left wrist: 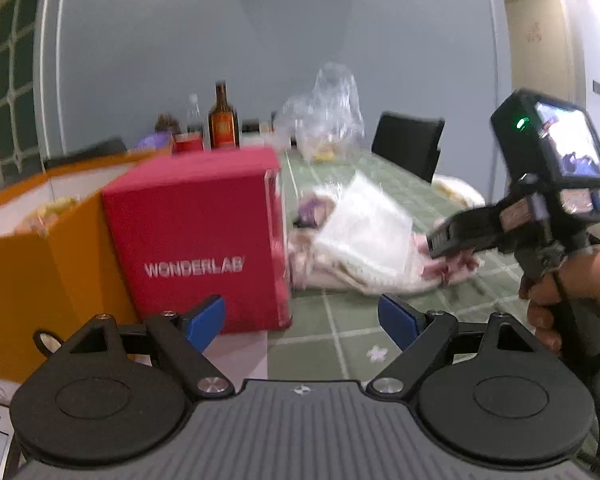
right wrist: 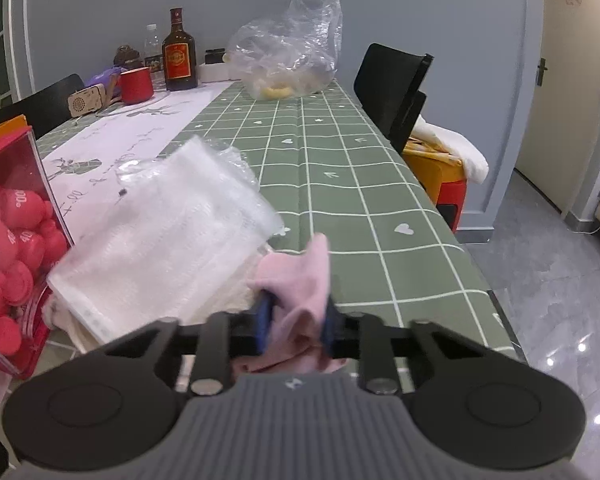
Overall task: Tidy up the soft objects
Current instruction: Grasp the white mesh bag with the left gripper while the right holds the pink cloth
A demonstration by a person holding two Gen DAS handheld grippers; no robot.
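Your views are evenly lit but dim; motion blur smears the red box (left wrist: 196, 240), fisheye bends walls, floor (right wrist: 560, 280) shows glare.

Soft, fuzzy pink cloth (right wrist: 300, 300) bunched between the right gripper's (right wrist: 296, 320) matt blue pads (right wrist: 263, 320). Beside it, a glossy clear plastic packet (right wrist: 168, 232) over white woven fabric. The red box (left wrist: 196, 236) looks like matt card, with a shiny clear window in the right wrist view. Checked green tablecloth (right wrist: 340, 184), smooth, slight sheen. Crinkly transparent plastic bag (right wrist: 288, 44); glossy brown glass bottle (right wrist: 179, 52).
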